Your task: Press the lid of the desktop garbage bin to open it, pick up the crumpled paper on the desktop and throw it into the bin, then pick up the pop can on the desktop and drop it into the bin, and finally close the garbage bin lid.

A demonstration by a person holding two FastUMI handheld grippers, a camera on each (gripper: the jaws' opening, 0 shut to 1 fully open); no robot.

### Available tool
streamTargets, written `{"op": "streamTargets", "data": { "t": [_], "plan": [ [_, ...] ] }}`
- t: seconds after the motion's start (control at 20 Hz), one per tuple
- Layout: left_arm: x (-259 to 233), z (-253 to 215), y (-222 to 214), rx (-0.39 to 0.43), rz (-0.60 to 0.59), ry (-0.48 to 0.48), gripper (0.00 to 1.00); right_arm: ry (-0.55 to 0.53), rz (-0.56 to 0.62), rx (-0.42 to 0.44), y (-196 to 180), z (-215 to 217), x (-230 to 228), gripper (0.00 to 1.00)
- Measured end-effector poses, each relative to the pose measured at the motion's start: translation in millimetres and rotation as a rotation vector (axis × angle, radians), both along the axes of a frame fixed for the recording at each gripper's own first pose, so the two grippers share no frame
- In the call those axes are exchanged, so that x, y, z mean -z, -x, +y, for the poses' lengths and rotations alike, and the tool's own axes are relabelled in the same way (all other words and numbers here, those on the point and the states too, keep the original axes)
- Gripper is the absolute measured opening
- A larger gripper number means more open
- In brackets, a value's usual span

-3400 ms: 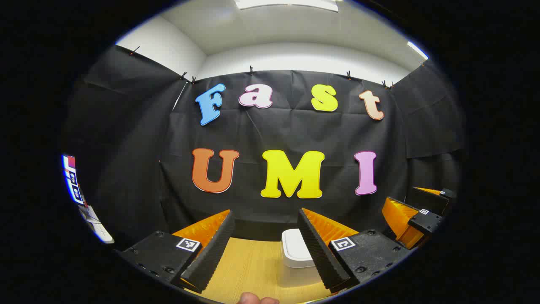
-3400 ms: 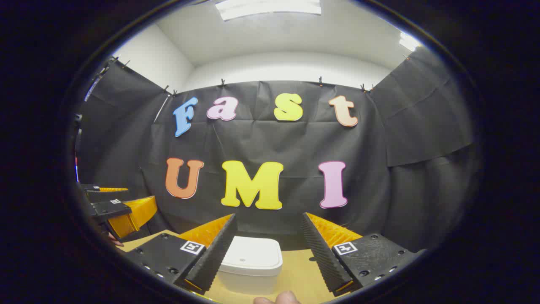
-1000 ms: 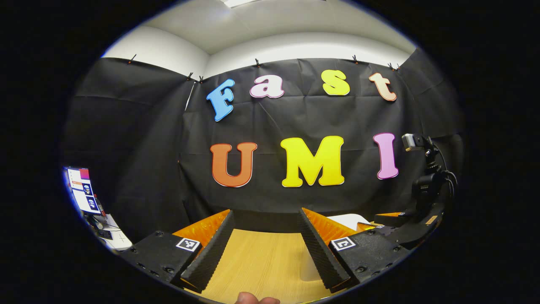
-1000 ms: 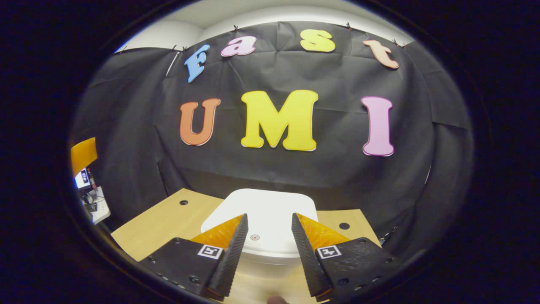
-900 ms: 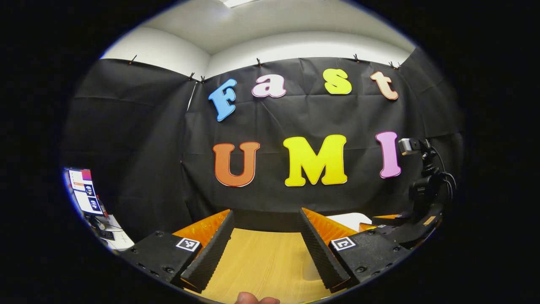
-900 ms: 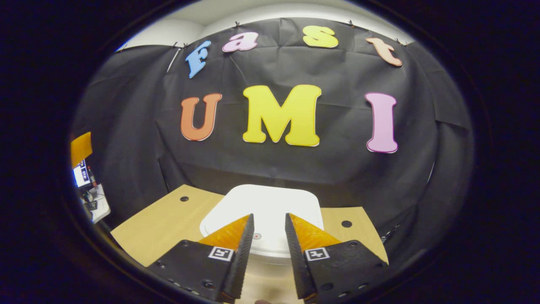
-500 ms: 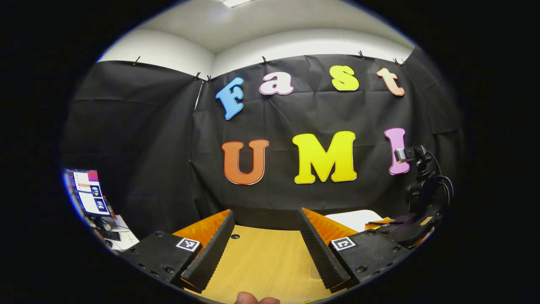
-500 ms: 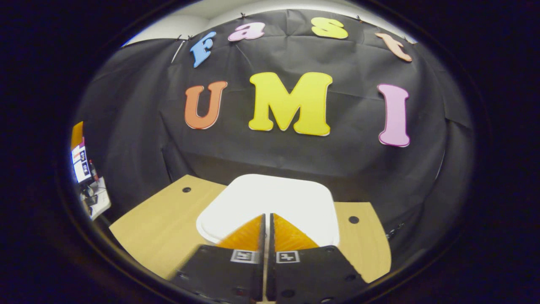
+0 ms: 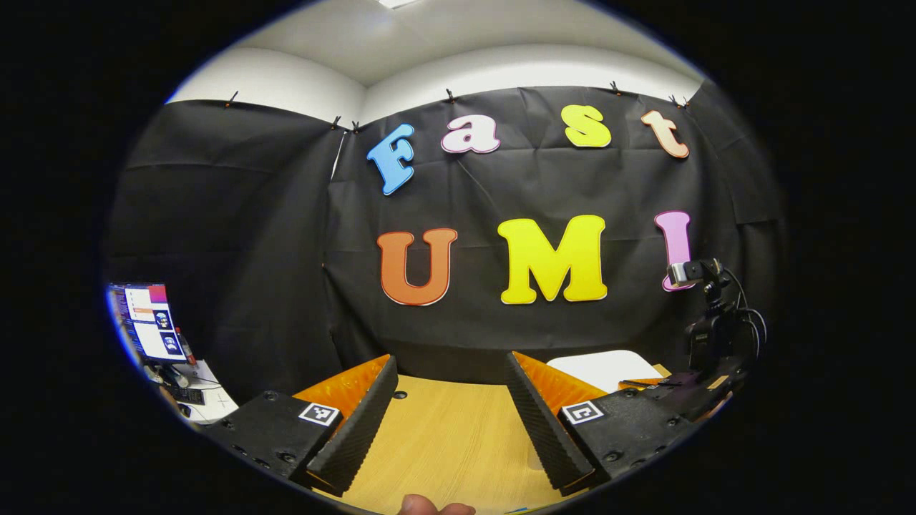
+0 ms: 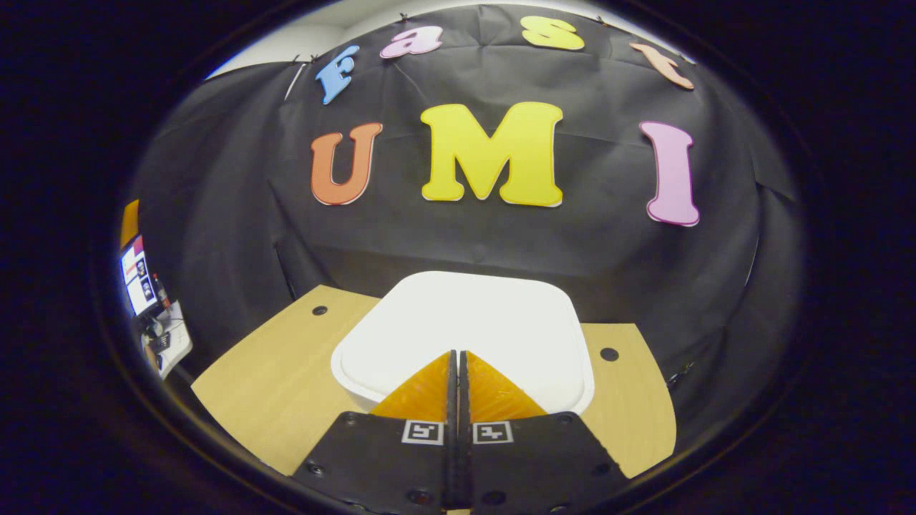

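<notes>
Since a second ago my right gripper (image 10: 455,357) has pinched its fingers together and dropped onto the white bin lid (image 10: 465,322), lower centre of the right gripper view. My left gripper (image 9: 451,400) hangs apart over bare desk (image 9: 444,443), lower centre. I judge the lid still closed; paper, can and closing all remain

Bin lid (image 10: 465,315) near edge hidden behind right hand-held gripper (image 10: 456,357).

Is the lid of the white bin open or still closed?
Closed: the lid lies flat on the bin, the shut right gripper over it.
</notes>
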State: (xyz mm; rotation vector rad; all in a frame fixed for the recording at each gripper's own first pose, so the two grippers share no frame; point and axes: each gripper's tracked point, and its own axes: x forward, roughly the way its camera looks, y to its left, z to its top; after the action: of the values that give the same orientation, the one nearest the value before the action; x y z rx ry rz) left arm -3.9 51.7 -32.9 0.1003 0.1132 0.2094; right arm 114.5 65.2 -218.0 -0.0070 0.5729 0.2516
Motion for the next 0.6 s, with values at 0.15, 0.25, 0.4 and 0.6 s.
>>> {"op": "streamTargets", "data": {
  "t": [0.15, 0.25, 0.4, 0.6],
  "plan": [
    [4, -4, -1, 0.018, 0.006, 0.007, 0.96, -0.012, -0.047, 0.018, 0, -4, -13, 0.01],
    [12, -7, -2, 0.031, 0.02, 0.03, 0.96, -0.012, -0.092, 0.012, 0, -6, -32, 0.29],
    [19, -17, -6, 0.06, 0.044, 0.063, 0.97, -0.042, -0.203, 0.036, 3, -12, -74, 0.87],
    [26, -35, -9, 0.115, 0.052, 0.079, 0.97, -0.015, -0.296, 0.034, 16, -19, -102, 0.94]
  ]
}}
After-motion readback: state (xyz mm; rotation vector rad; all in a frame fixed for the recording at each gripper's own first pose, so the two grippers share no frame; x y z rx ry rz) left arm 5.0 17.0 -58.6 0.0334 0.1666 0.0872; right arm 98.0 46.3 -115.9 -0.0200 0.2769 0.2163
